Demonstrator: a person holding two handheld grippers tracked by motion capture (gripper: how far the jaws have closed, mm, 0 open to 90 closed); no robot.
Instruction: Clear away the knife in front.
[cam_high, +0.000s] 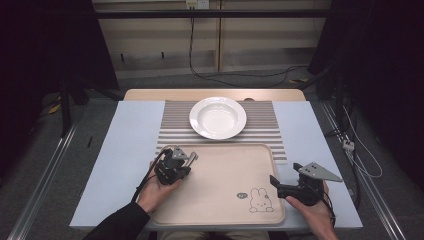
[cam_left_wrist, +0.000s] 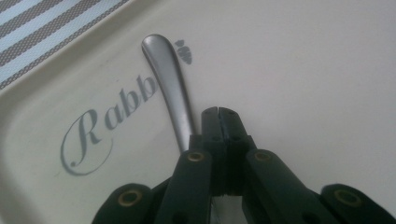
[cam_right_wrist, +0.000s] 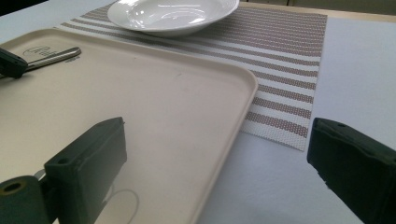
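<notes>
Black jaws of our left gripper stand pressed together at the tray's far left corner, and the metal spoon handle lies flat just beside them, not clearly between the pads, so we cannot tell whether anything is pinched. We judge the handle stiff, light, thin and slippery, best taken across its narrow sides near the middle. Our right gripper holds nothing, jaws wide apart at the tray's near right edge, with the white bowl farther off on the striped mat.
</notes>
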